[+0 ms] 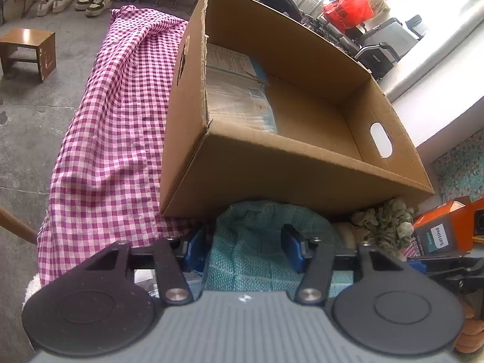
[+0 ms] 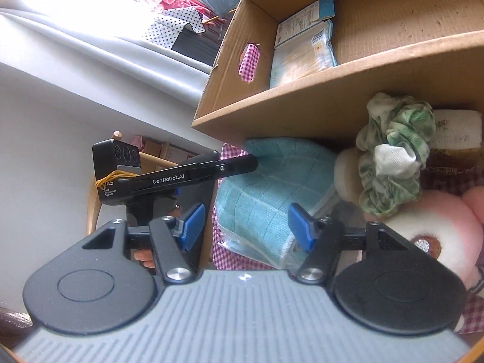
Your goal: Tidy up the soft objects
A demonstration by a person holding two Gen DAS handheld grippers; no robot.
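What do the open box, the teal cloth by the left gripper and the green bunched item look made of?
Box: corrugated cardboard, matte brown, with a ragged torn edge. Teal cloth: woven fabric, probably cotton, with a coarse visible weave and grid stitching. Green bunched item: soft gathered fabric, mottled green and white; fibre unclear.

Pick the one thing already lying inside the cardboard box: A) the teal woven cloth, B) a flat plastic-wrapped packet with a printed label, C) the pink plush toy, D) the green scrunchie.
B: the plastic-wrapped packet lies on the floor of the cardboard box against one wall, while the other soft things sit outside, in front of the box's near wall.
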